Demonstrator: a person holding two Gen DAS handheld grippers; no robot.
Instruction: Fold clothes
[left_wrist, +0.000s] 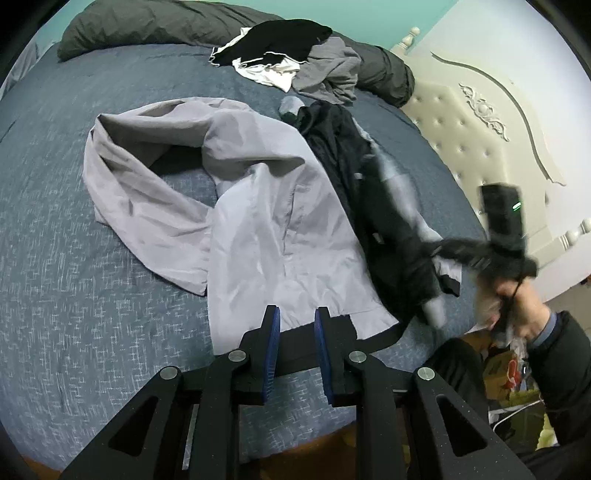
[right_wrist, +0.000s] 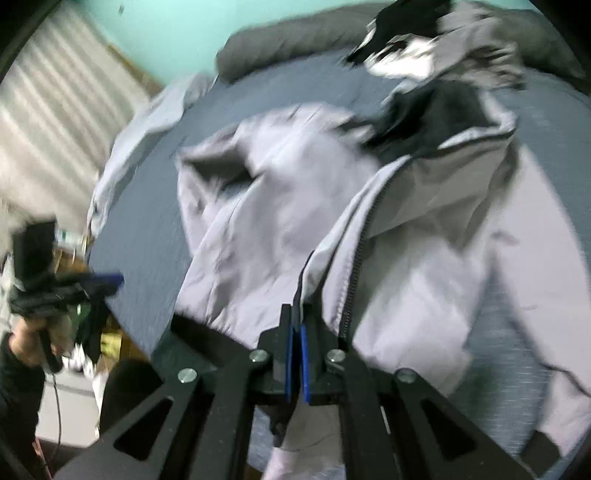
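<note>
Our left gripper (left_wrist: 296, 314) has its blue pads a little apart, nothing pinched between them; it hangs over the black hem band (left_wrist: 295, 343) of the jacket (left_wrist: 258, 229), and we cannot tell whether the tips touch the cloth. No earlier picture, so we only note the gap. Our right gripper (right_wrist: 298, 314) has its pads pressed together on the jacket's front edge, beside the zipper (right_wrist: 356, 258); the cloth rises in a fold out of the tips. In the left view that gripper is a dark blur at right, with a hand (left_wrist: 517, 295) and dark sleeve (left_wrist: 561, 354) under it. In the right view, the left gripper is a blur at the left edge, a hand (right_wrist: 29, 332) on its grip.

The lilac jacket lies open and crumpled on the bed (left_wrist: 74, 258), a sleeve looped at the left, dark lining (left_wrist: 351, 166) showing at the right. Beyond it sits a pile of clothes (left_wrist: 280, 55): black, white, grey. A dark duvet (left_wrist: 147, 22) is bunched along the bed's far side.

The sheet is blue-grey and flecked. A cream tufted headboard (left_wrist: 472, 122) stands at the right in the left view; the wall (right_wrist: 166, 33) is teal. Pale curtains (right_wrist: 55, 110) hang at the left in the right view. Clutter on the floor (left_wrist: 509, 373) is too blurred to name.
</note>
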